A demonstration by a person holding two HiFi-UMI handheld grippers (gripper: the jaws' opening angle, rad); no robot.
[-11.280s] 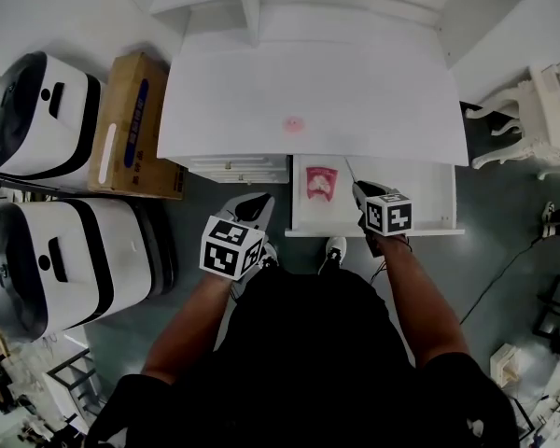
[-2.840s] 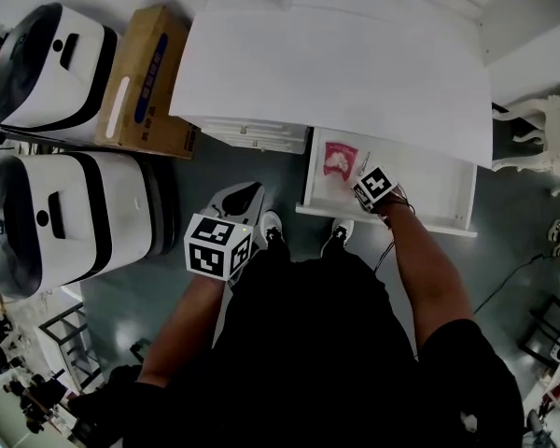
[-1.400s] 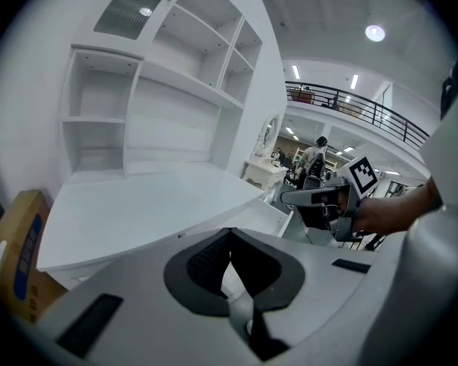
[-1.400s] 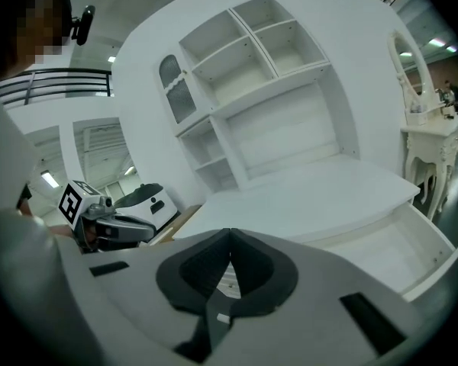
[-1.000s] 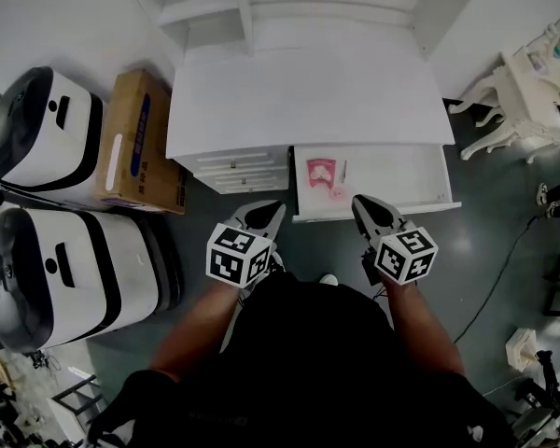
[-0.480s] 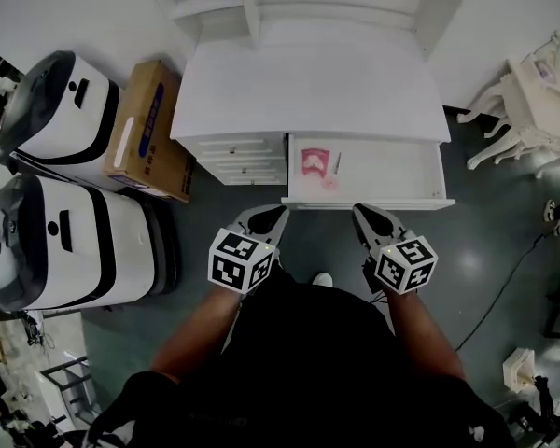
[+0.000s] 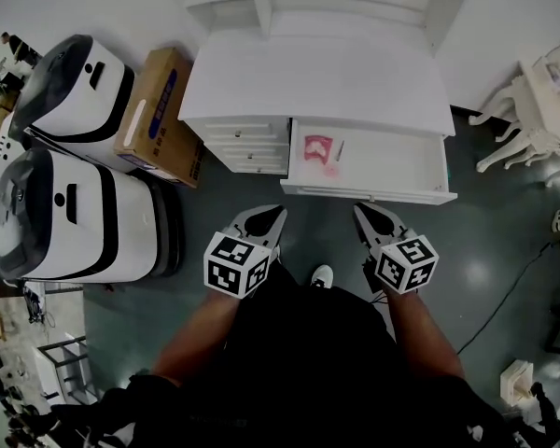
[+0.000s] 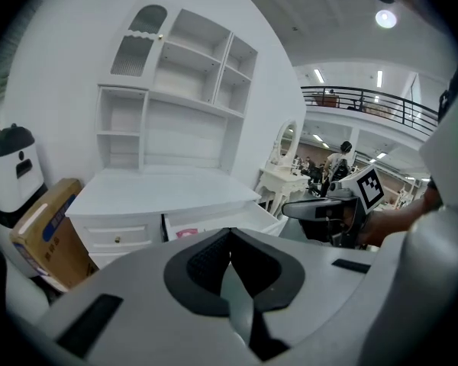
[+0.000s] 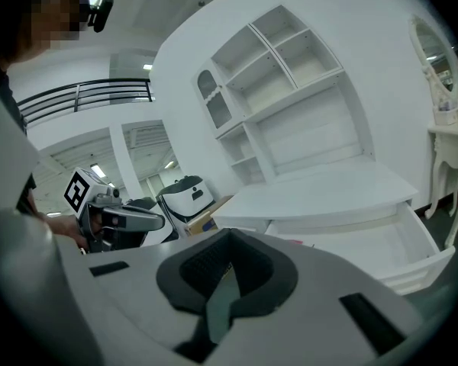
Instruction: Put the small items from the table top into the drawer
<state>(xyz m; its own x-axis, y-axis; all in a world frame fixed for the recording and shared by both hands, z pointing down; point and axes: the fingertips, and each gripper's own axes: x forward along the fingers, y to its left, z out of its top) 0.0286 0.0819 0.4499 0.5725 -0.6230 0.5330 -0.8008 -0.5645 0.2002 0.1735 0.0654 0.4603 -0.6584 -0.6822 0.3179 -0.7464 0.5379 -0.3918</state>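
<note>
Table top [image 7: 317,73], upper centre, looks bare; the drawer [image 7: 397,161] just below stands open, with pink packet [image 7: 315,147] and pen [image 7: 339,149] at its left end. Left gripper [image 7: 276,214] and right gripper [image 7: 360,212] hover mid-frame, jaws together, empty. Likely left to do: push the drawer front squarely, evenly.

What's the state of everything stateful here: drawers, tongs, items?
Drawer: pulled open.
Small drawers: shut.
Pink packet: lying flat inside the open drawer, at its left end.
Left tongs: shut, nothing between them, held short of the drawer.
Right tongs: shut, nothing between them, held short of the drawer.
</note>
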